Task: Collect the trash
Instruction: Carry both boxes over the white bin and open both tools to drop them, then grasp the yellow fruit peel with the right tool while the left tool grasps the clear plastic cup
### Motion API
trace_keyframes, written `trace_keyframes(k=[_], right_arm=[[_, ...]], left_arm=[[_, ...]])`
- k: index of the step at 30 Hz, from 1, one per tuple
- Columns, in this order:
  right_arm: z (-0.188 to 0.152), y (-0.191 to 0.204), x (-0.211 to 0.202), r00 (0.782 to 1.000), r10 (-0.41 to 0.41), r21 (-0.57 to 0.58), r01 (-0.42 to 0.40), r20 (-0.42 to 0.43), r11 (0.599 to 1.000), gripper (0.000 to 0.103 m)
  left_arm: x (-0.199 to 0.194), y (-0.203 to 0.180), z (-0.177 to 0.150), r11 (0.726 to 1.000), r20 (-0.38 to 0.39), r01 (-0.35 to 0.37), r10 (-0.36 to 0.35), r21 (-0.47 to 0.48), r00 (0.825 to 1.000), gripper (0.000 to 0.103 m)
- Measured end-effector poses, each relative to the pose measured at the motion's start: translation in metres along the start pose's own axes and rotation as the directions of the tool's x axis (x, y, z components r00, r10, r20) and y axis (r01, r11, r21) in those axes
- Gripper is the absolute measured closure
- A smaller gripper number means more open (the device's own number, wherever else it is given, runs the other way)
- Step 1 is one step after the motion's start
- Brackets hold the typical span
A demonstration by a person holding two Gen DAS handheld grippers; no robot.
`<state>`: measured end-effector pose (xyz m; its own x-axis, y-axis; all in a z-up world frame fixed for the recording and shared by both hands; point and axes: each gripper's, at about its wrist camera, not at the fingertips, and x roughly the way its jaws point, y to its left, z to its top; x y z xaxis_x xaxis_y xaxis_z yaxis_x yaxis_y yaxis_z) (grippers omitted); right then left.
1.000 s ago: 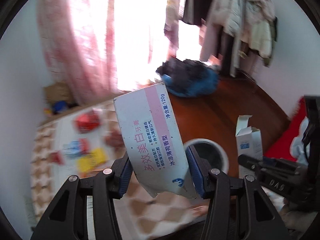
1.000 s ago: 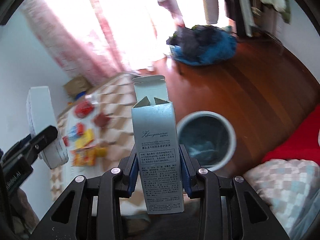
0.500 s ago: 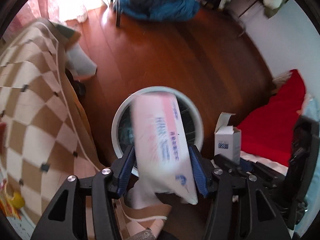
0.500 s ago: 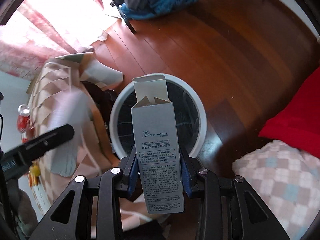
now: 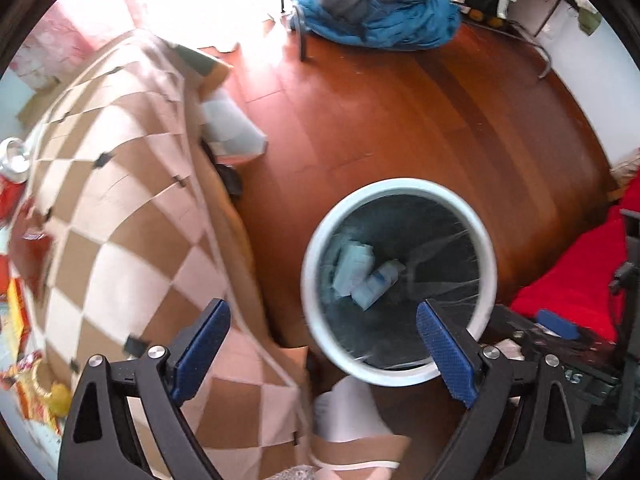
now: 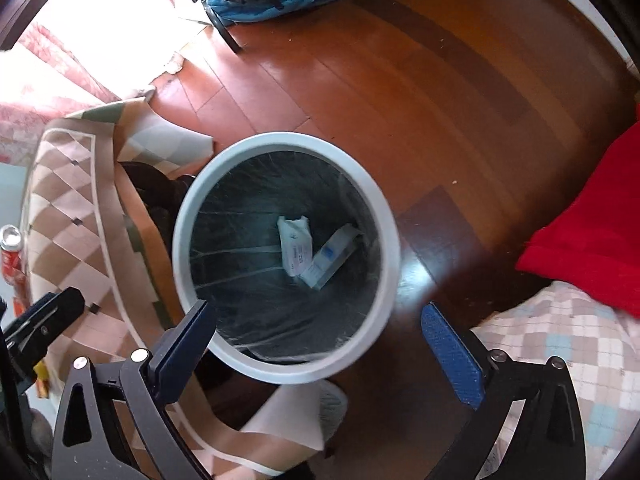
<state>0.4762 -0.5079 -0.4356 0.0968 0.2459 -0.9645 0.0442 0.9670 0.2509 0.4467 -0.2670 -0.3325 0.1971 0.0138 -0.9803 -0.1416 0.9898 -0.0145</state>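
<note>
- At the far left of the left wrist view, on the table under the checked tablecloth, lie bright wrappers and a red can; they look like trash that is not collected yet.
- The tablecloth is soft fabric in brown, pink and cream diamonds, and it hangs over the table edge just beside the bin.
- The left gripper hangs above the near rim of the bin, its blue ribbed pads spread wide with nothing between them.
- The trash bin is round, with a smooth white rim and a thin shiny liner that is wrinkled inside.
- At the bottom of the bin lie two cardboard boxes, light and flat-sided, one leaning on the other.
- The right gripper is also fully spread and empty, over the near edge of the bin.
- I think the drop is complete. To go on well, both claws should rise straight up without catching the liner, then go to the wrappers at the left.
- At the right are the glossy wooden floor and a red cloth.
</note>
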Motion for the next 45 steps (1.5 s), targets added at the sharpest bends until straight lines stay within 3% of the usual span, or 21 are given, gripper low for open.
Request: trace_keyframes(k=[4, 7, 15, 25, 37, 41, 45], right_arm=[[-0.016, 0.008, -0.013, 0.995, -0.093, -0.050, 0.094, 0.027, 0.994, 0.000], [-0.027, 0.009, -0.026, 0.992, -0.119, -0.059, 0.121, 0.040, 0.991, 0.000], [-0.044, 0.015, -0.073, 0.987, -0.128, -0.063, 0.134, 0.096, 0.989, 0.000], [-0.075, 0.033, -0.154, 0.972, -0.123, -0.081, 0.142, 0.201, 0.987, 0.000], [-0.113, 0.079, -0.259, 0.938, -0.009, -0.080, 0.040, 0.345, 0.996, 0.000], [-0.123, 0.120, -0.282, 0.928, 0.084, -0.122, -0.042, 0.362, 0.992, 0.000], [-0.131, 0.179, -0.276, 0.934, 0.154, -0.201, -0.091, 0.321, 0.975, 0.000]], left_arm=[[-0.004, 0.001, -0.014, 1.000, -0.008, -0.014, 0.014, 0.000, 1.000, 0.008], [-0.012, -0.002, -0.024, 1.000, -0.003, -0.021, 0.021, 0.012, 1.000, 0.008], [-0.043, -0.005, -0.040, 1.000, 0.032, -0.007, 0.007, 0.009, 0.999, 0.008], [-0.113, 0.001, -0.059, 1.000, 0.133, 0.019, -0.021, 0.017, 0.991, 0.008], [-0.212, 0.039, -0.089, 0.998, 0.278, 0.059, -0.051, -0.018, 0.959, 0.008], [-0.239, 0.079, -0.099, 0.995, 0.322, 0.066, -0.036, -0.081, 0.946, 0.008], [-0.249, 0.136, -0.113, 0.984, 0.339, 0.036, 0.026, -0.176, 0.940, 0.008]])
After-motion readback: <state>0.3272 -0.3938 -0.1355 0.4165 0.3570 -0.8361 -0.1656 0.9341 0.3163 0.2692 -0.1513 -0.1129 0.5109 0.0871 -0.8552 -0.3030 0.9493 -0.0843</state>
